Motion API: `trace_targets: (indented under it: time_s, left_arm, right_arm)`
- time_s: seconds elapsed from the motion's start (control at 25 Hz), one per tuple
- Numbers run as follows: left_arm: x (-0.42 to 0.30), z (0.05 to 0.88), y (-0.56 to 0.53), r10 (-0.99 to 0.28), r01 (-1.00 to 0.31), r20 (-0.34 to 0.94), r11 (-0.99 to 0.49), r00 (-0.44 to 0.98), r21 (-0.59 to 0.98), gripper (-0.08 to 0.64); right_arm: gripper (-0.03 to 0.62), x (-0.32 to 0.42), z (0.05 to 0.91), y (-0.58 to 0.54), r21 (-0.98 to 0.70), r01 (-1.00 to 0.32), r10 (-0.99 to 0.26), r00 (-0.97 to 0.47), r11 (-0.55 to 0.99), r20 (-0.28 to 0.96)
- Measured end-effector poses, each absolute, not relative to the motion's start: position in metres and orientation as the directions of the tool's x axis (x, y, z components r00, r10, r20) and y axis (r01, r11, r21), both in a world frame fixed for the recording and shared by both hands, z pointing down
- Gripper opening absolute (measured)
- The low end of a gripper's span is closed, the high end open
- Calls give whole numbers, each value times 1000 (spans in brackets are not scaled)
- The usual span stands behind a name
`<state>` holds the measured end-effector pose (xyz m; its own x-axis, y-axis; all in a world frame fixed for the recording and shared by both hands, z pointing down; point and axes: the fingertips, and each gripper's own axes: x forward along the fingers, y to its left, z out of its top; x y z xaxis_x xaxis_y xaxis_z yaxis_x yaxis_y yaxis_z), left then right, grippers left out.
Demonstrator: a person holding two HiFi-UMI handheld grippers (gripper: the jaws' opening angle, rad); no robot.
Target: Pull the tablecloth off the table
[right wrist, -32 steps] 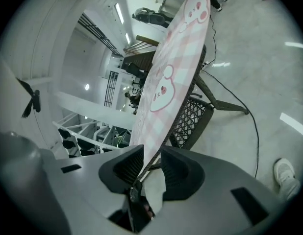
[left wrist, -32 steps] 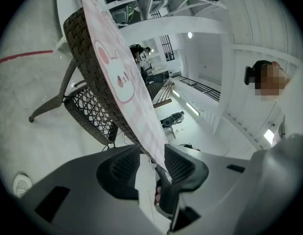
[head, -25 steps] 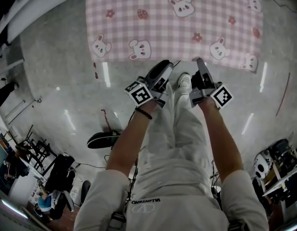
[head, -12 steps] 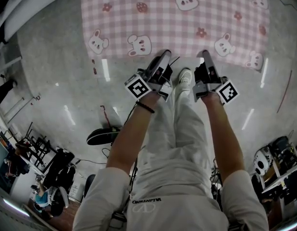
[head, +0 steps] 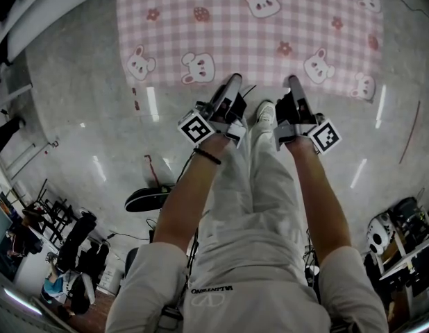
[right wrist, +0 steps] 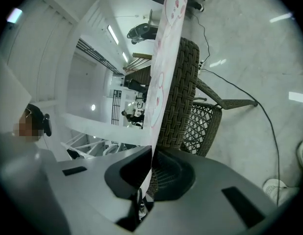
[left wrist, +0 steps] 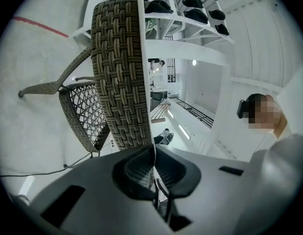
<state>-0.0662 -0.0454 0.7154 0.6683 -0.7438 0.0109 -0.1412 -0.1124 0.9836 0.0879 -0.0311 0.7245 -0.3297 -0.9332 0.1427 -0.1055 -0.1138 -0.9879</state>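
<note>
1. Tablecloth [head: 249,26] lies spread flat ahead of both claws. Its near hem is caught between the jaws of each, and the rest stretches away beyond the tips, over the table.
2. On the left gripper [head: 232,82] the jaws have just been closing, from wide apart to pressed together. In its own view we see them meet on the thin edge of cloth that runs straight out from between them. The woven table rim [left wrist: 117,67] sits just beside that cloth, ahead of the pads.
3. On the right gripper [head: 293,83] the jaws have just been closing in the same way. Its view shows the pink cloth edge running down into the clamped pads, with the woven rim close alongside.
4. A second ago both tips sit just short of the hem; now they overlap it, side by side and a little apart.
5. We judge the grasp made and the pull not yet begun, since the cloth is flat and unwrinkled.
6. Next we expect to draw both claws back toward us together. The bite is shallow, right at the hem, so a jerk or an uneven pull could slip it free or skew the cloth.
</note>
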Motion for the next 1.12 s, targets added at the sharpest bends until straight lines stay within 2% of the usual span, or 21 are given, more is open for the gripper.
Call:
trace_targets:
  time_s: [0.68, 1.12]
  left_arm:
    - [-65, 723, -47, -750, -165, 53, -76, 660, 983, 3]
    - [-64, 715, -44, -737, -246, 184, 26, 651, 969, 3]
  right_arm:
    - [11, 88, 736, -34, -978, -94, -912, -355, -184, 205]
    - [11, 88, 731, -35, -947, -124, -848, -422, -295, 320]
